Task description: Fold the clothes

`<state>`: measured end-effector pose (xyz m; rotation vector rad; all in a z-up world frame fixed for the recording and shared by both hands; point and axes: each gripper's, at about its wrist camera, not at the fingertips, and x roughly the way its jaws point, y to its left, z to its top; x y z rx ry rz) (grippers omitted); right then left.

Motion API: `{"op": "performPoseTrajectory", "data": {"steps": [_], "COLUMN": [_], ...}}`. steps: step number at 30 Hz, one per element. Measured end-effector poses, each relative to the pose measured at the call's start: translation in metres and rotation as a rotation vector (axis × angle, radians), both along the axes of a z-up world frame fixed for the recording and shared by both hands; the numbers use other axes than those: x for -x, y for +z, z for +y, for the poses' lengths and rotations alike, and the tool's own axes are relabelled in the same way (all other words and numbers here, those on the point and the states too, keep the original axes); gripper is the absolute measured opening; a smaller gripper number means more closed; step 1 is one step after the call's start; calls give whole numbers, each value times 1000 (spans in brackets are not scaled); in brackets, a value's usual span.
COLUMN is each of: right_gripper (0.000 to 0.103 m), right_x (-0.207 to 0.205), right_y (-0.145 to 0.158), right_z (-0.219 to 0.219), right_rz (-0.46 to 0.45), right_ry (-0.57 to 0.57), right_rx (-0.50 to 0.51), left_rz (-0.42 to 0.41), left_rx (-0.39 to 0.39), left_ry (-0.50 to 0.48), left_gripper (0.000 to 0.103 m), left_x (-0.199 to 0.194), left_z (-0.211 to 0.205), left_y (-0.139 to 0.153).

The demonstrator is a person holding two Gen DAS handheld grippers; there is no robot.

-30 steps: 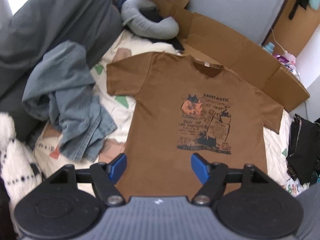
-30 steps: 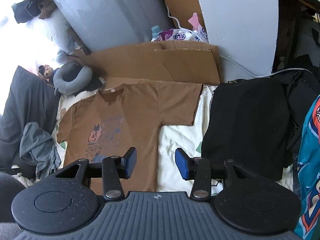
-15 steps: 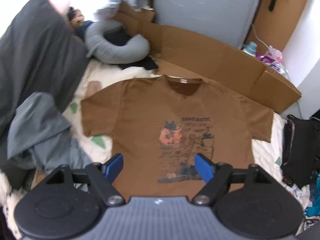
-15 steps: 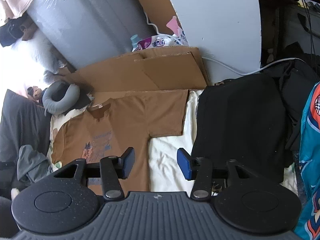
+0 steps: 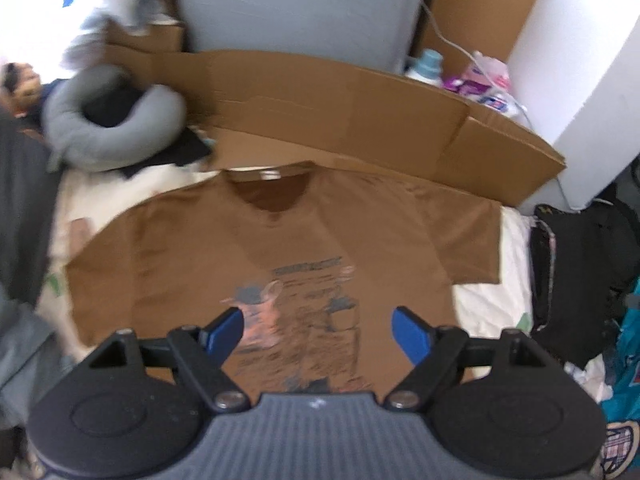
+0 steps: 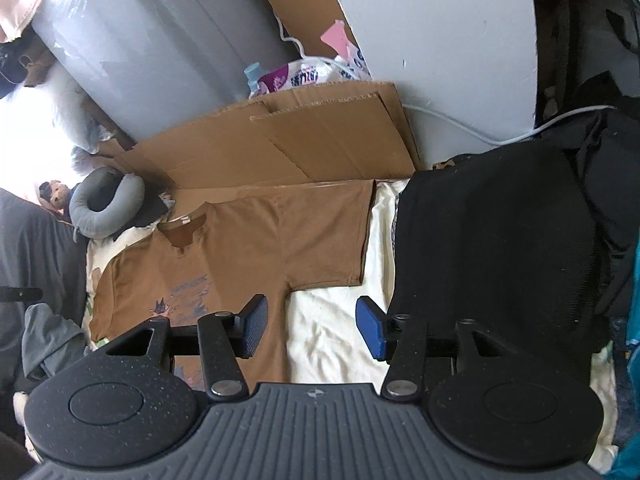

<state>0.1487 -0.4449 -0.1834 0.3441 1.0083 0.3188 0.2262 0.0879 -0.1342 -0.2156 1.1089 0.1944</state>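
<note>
- Blue pads sit on the tips of both grippers, and both grippers tilt down toward the bed.
- The left gripper [image 5: 316, 330] hangs over the brown T-shirt [image 5: 280, 248]. Its jaws have just been opening and now stand wide apart, with nothing between them. The shirt's picture print [image 5: 304, 312] lies right under the gap.
- The right gripper [image 6: 312, 326] has jaws partly apart, and they have been opening a bit too. Nothing is pinched in them. Its left pad is over the shirt's side edge, and its right pad is over the cream sheet [image 6: 332, 320].
- The T-shirt [image 6: 248, 240] lies flat and face up, with its sleeves spread out and its neck hole at the far end from both grippers.
- Past the shirt, flat cardboard [image 5: 360, 120] leans against a grey wall panel [image 5: 300, 8].
- A grey neck pillow [image 5: 116, 128] lies far off to the left of the left gripper.
- A pile of black clothes [image 6: 500, 232] lies just to the right of the right gripper, beside the shirt's sleeve.
- A white cable [image 6: 460, 124] runs along the wall behind that pile.
</note>
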Motion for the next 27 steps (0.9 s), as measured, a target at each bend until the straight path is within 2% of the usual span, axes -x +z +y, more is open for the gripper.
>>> {"op": "performPoseTrajectory", "data": {"steps": [5, 10, 16, 18, 20, 22, 24, 25, 26, 27], "right_gripper": [56, 56, 56, 56, 55, 55, 54, 54, 53, 49], "right_x": [-20, -39, -59, -63, -67, -71, -76, -77, -78, -79], "right_y": [-36, -73, -106, -112, -118, -124, -136, -143, -150, -157], "right_z": [20, 48, 69, 77, 85, 92, 94, 94, 94, 93], "right_rz": [-10, -25, -7, -3, 7, 17, 39, 49, 57, 66], "right_ry": [22, 58, 65, 78, 88, 96, 74, 56, 38, 19], "right_rx": [37, 106, 75, 72, 62, 49, 32, 26, 22, 18], "left_rz": [-5, -10, 1, 4, 11, 36, 48, 48, 48, 47], "left_rx": [48, 52, 67, 85, 102, 121, 129, 130, 131, 133], "left_ry": [-79, -175, -233, -238, -242, -249, -266, -282, -298, -313], "left_gripper": [83, 83, 81, 73, 59, 51, 51, 47, 37, 32], "left_x": [-59, -110, -147, -153, -159, -166, -171, -174, -176, -179], "left_z": [-16, -37, -54, -56, -58, -62, -68, -72, -75, -79], "left_y": [-45, -97, -141, -150, -160, -172, -183, -188, -193, -198]}}
